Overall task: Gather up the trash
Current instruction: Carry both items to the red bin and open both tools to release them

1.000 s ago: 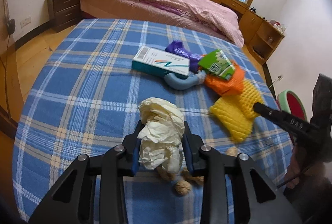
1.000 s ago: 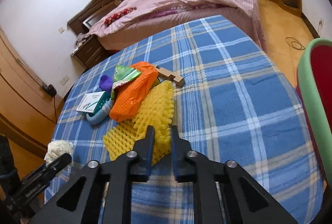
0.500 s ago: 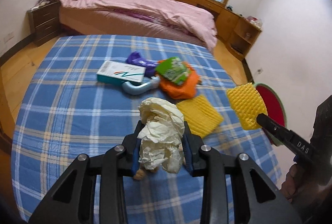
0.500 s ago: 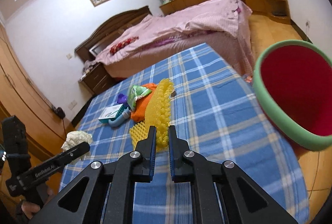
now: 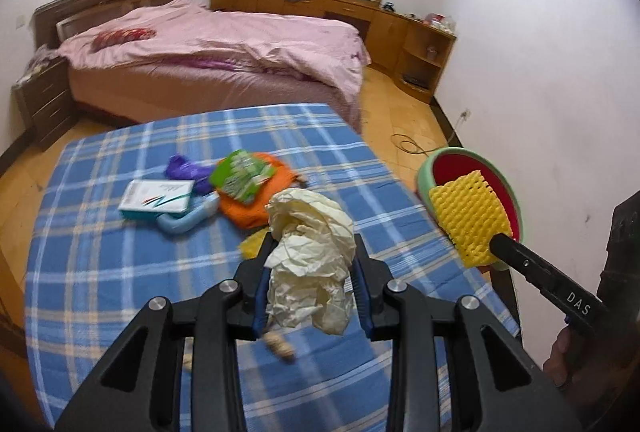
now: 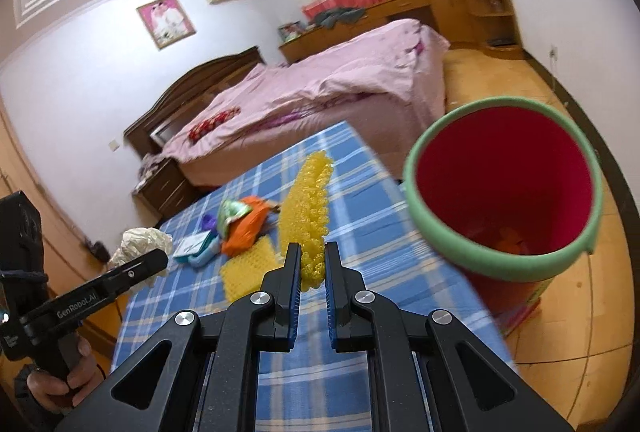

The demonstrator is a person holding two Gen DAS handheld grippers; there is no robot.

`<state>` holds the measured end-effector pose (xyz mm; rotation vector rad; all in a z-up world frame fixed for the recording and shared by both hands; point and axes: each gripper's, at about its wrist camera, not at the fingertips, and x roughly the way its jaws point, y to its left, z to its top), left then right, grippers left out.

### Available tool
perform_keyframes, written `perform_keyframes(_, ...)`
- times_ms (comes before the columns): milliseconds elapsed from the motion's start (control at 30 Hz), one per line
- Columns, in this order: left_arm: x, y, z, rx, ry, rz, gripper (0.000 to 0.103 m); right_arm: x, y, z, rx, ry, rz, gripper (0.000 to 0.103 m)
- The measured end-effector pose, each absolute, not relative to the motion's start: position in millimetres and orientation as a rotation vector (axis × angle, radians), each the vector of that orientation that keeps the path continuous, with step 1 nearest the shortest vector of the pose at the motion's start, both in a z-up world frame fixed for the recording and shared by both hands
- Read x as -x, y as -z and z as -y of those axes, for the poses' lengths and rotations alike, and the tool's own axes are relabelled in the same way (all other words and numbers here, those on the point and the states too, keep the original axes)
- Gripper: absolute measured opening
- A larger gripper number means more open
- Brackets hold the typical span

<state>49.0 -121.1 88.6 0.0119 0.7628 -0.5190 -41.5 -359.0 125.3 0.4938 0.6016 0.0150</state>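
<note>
Right gripper [image 6: 311, 264], pinching the yellow foam net [image 6: 310, 208] upright, is sitting just left of the red bin [image 6: 500, 264], nearer it than the left gripper [image 5: 312, 272] clamping crumpled paper [image 5: 310, 252].

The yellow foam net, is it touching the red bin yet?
Apart. In the right wrist view the yellow foam net stands clamped in the right tool, with blue cloth between it and the red bin.

Soft window daylight, fisheye-warped, slight blur
</note>
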Motion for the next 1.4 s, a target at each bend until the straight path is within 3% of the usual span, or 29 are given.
perform_keyframes(333,-53.3,-88.5,204.1,-0.06,0.687,-0.741,0.034,53.3,-122.4,423.8,-0.502,0.122,-0.558,0.01)
perform_keyframes(700,-70.6,-53.6,310.4,-0.167,0.787,-0.807,0.034,51.2,-85.0,496.2,-0.564,0.224,-0.578,0.011)
perform_keyframes(1133,-89.1,-20.6,367.8,-0.185,0.809,-0.878,0.034,33.4,-61.7,526.7,-0.601,0.267,-0.625,0.012)
perform_keyframes(1300,-88.0,-11.8,379.0,-0.226,0.808,-0.903,0.05,32.9,-55.4,532.9,-0.605,0.284,-0.636,0.014)
perform_keyframes(1400,-85.9,-12.8,380.1,-0.223,0.803,-0.896,0.053,32.5,-53.5,538.8,-0.648,0.265,-0.621,0.015)
